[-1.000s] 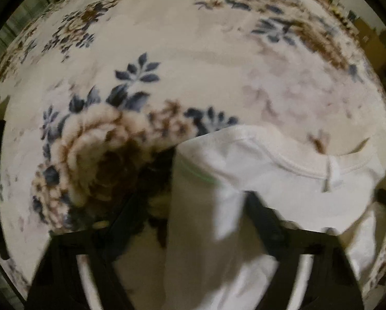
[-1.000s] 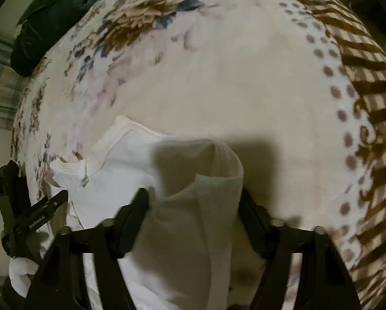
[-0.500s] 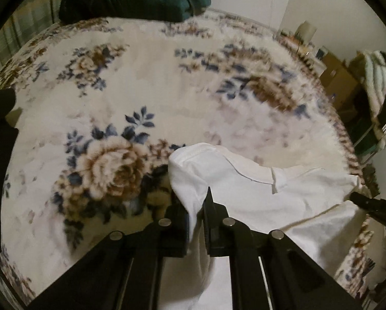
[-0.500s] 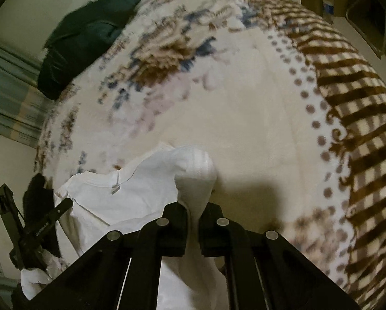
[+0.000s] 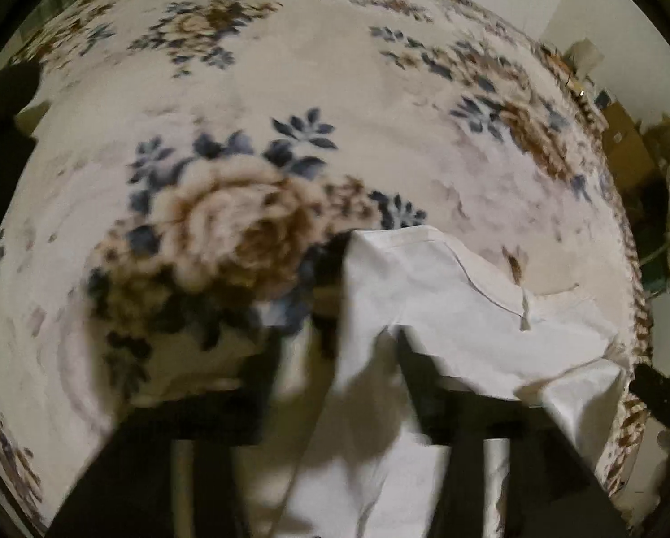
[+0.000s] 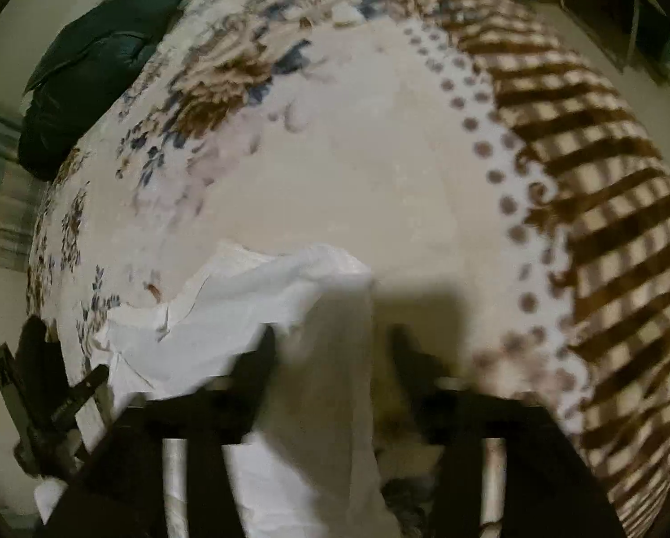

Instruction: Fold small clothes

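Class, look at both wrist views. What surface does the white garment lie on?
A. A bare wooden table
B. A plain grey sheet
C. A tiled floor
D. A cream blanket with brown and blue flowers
D: the white garment rests on the cream flowered blanket, whose brown roses and blue leaves show beside it in the left wrist view; the right wrist view shows the same blanket's dotted, brown-checked border.

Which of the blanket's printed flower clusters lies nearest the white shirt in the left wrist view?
The large brown rose with blue leaves on the blanket, just left of the white shirt; the other clusters sit farther up.
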